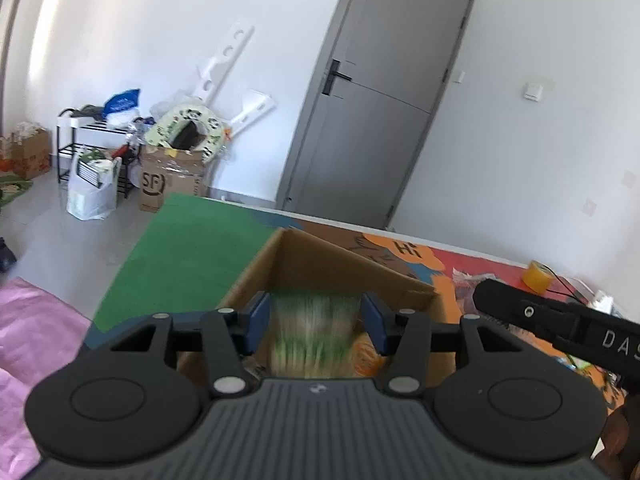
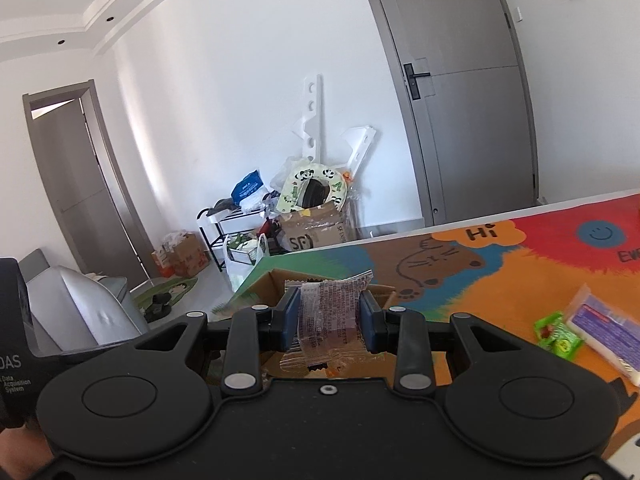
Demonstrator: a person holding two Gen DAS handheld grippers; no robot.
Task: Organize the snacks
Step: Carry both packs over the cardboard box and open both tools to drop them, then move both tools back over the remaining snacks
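Observation:
In the left wrist view my left gripper (image 1: 316,324) sits just above an open cardboard box (image 1: 344,264) on the colourful mat. A green and white snack packet (image 1: 312,332) is a vertical motion blur between the jaws, which stand wide; I cannot tell if the pads touch it. An orange packet (image 1: 366,354) lies inside the box. In the right wrist view my right gripper (image 2: 330,316) is shut on a clear-wrapped snack bar (image 2: 328,316), held near the same box (image 2: 272,280).
A green packet (image 2: 558,334) and a purple-and-white packet (image 2: 604,330) lie on the mat at right. A yellow tape roll (image 1: 536,274) sits at the mat's far edge. Pink cloth (image 1: 32,328) lies to the left. Boxes and a rack stand by the far wall (image 1: 172,180).

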